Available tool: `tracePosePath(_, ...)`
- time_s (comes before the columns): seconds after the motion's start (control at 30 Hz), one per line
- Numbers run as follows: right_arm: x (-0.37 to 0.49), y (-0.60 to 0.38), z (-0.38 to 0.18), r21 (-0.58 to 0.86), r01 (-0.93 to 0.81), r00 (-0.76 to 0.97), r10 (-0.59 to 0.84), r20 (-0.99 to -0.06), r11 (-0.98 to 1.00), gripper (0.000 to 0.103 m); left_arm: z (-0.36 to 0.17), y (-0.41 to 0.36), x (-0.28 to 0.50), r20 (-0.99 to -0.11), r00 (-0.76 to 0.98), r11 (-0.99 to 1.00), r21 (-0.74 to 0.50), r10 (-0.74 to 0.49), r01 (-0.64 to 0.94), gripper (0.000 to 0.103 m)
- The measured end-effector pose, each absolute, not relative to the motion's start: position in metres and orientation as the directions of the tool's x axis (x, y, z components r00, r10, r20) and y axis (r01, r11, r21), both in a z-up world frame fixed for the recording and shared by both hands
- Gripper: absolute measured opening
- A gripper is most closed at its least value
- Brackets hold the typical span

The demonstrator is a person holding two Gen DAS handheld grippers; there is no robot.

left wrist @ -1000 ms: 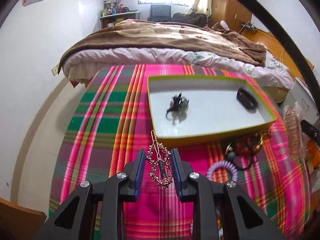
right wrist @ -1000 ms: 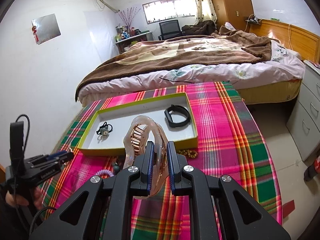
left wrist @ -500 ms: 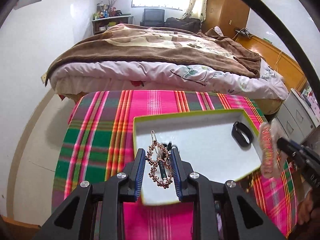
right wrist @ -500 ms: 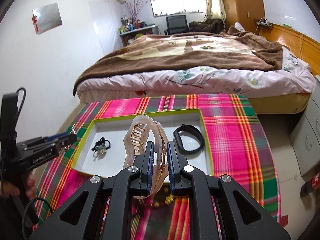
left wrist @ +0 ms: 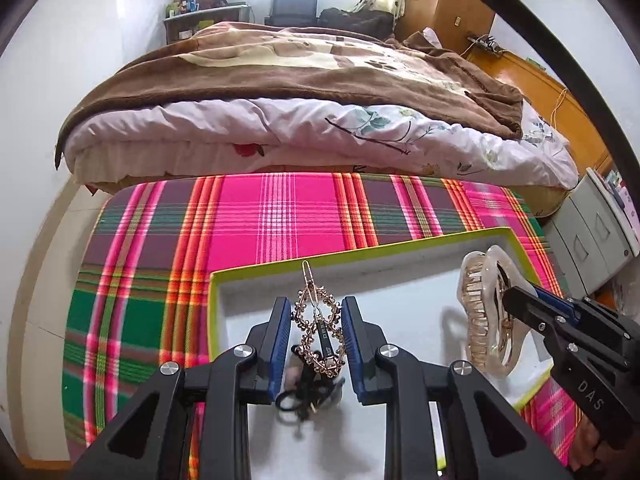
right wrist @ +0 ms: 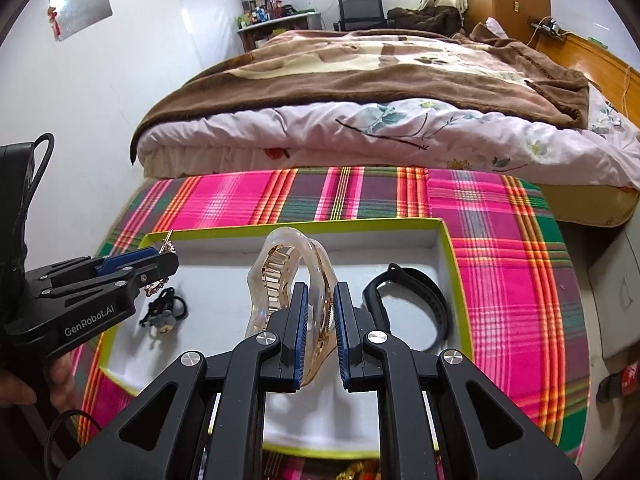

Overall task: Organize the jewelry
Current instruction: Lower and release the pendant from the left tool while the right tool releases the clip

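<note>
On the plaid-covered table (right wrist: 500,216), with both grippers over the white, green-rimmed tray (right wrist: 452,248), lower before releasing: left gripper (left wrist: 316,332) clamps the rose-gold beaded hair clip (left wrist: 318,336), right gripper (right wrist: 319,332) the translucent claw clip (right wrist: 288,276).

The lower part of the rose-gold beaded teardrop hair clip (left wrist: 317,330) is hidden between the blue pads of the left gripper (left wrist: 316,344). Directly beneath that gripper, the small black elastic hair tie with a charm (left wrist: 306,396) is blurred and partly covered by the clip. The near edge of the white tray with a lime-green rim (right wrist: 454,264) is hidden behind the right gripper (right wrist: 318,336) body. Below that gripper, gold-coloured items (right wrist: 356,471) are cut off by the bottom frame edge; type cannot be determined.
</note>
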State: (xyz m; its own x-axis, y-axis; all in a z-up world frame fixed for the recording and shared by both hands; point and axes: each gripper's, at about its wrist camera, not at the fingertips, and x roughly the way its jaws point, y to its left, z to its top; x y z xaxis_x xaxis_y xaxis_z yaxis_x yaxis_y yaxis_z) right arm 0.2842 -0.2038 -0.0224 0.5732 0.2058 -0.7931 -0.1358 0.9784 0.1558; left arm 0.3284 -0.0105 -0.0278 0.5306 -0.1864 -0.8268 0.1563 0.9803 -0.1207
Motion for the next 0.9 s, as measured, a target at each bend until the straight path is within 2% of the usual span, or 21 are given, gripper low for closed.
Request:
tracePosePath(0.73, 0.297, -0.198, -0.033, 0.140, -0.119, 0.557, 0.183, -0.810, 0.983, 0.013, -0.056, -0.015, 0.343, -0.860, 0.483, 0.984, -0.105, -0.162, 0.143, 0.027)
tracePosePath(0.9, 0.295, -0.200, -0.027, 0.153, -0.114, 0.572, 0.191, -0.798, 0.982, 0.017, -0.053, -0.014, 0.339, -0.858, 0.489, 0.985, -0.103, -0.159, 0.139, 0.044)
